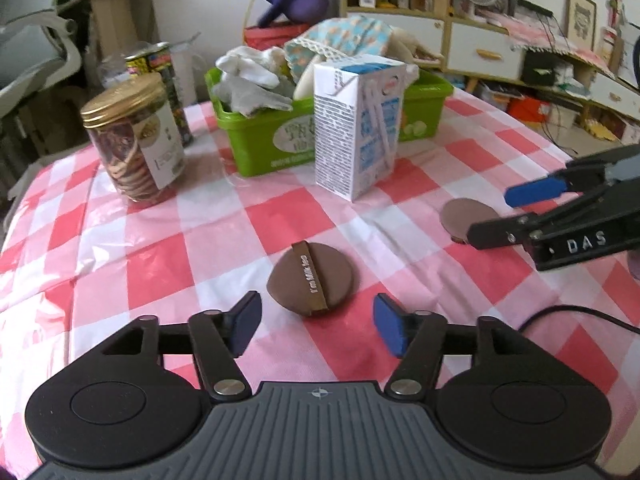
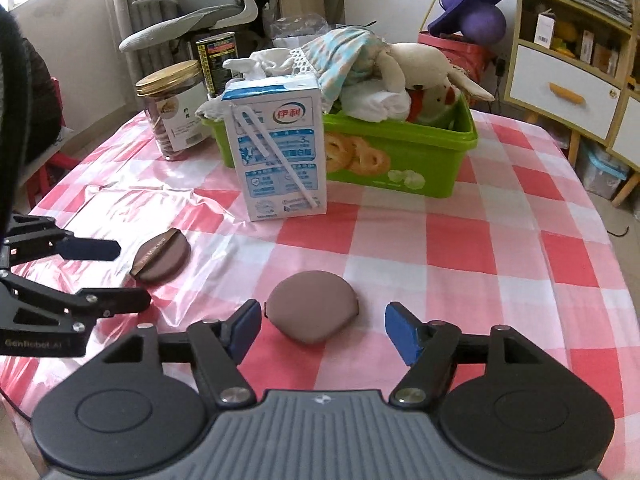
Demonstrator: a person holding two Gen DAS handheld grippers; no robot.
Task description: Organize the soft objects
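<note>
A desk (image 1: 160,240) covered with a red-and-white checked plastic cloth is being shown in a cluttered room. Nearest, the left gripper (image 1: 316,326) is being held with its jaws apart and nothing between the pads; a brown powder puff with a strap (image 1: 312,278) is lying flat on the cloth just ahead of it. The right gripper (image 2: 322,330) is likewise being held apart and empty, with a plain brown puff (image 2: 312,308) lying just in front of its fingers. Both puffs are being left on the desk, so this part of the tidying is judged not yet done. Farther back, a milk carton (image 2: 276,152) is standing upright between the puffs and the green bin (image 2: 440,160), and it is likely to be in the way of a straight carry. The bin is already being filled with soft things: a stuffed rabbit (image 2: 420,68), white cloths and a patterned fabric. A cookie jar (image 1: 134,136) and a dark can (image 1: 160,68) are standing beside it, well apart from the puffs.
</note>
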